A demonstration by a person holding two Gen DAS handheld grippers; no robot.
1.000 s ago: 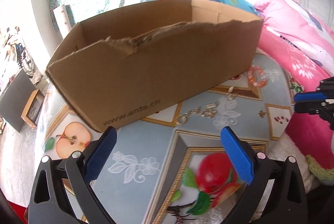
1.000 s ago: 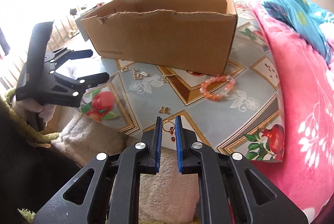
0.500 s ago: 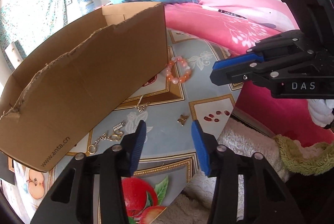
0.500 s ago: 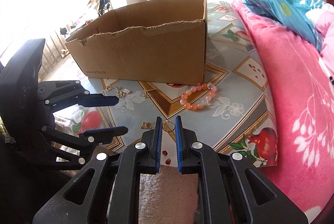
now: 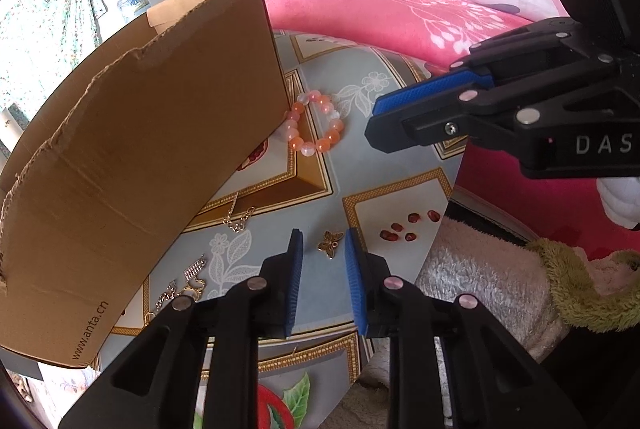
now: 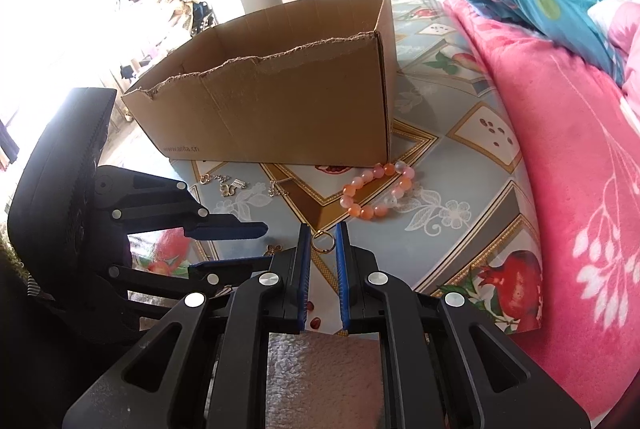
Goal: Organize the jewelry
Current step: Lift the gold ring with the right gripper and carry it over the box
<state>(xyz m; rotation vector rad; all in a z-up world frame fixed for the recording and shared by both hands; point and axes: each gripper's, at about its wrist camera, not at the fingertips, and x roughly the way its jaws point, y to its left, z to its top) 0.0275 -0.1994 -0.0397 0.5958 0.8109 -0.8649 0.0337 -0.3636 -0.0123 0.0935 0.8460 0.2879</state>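
Observation:
A small gold butterfly charm (image 5: 330, 244) lies on the patterned tablecloth (image 5: 392, 165), between the tips of my left gripper (image 5: 323, 241). The jaws are closing around it and their pads stand clear of it. My right gripper (image 6: 323, 229) is shut on a thin gold ring (image 6: 323, 242) held above the cloth's near edge. In the right wrist view, the left gripper (image 6: 262, 245) sits low on the left over the charm (image 6: 274, 250). The right gripper (image 5: 372, 123) hovers to the upper right in the left wrist view. An open cardboard box (image 6: 280, 109) stands behind.
An orange bead bracelet (image 6: 378, 193) lies by the box's corner. Gold chain pieces and earrings (image 5: 192, 277) rest along the box front (image 5: 140, 149). A pink quilt (image 6: 560, 149) borders the table on the right. A fluffy cloth (image 5: 480, 269) hangs at the near edge.
My left gripper swung right along the box front to the butterfly charm, rolling as it went, and its jaws narrowed from wide apart. My right gripper edged forward with the ring.

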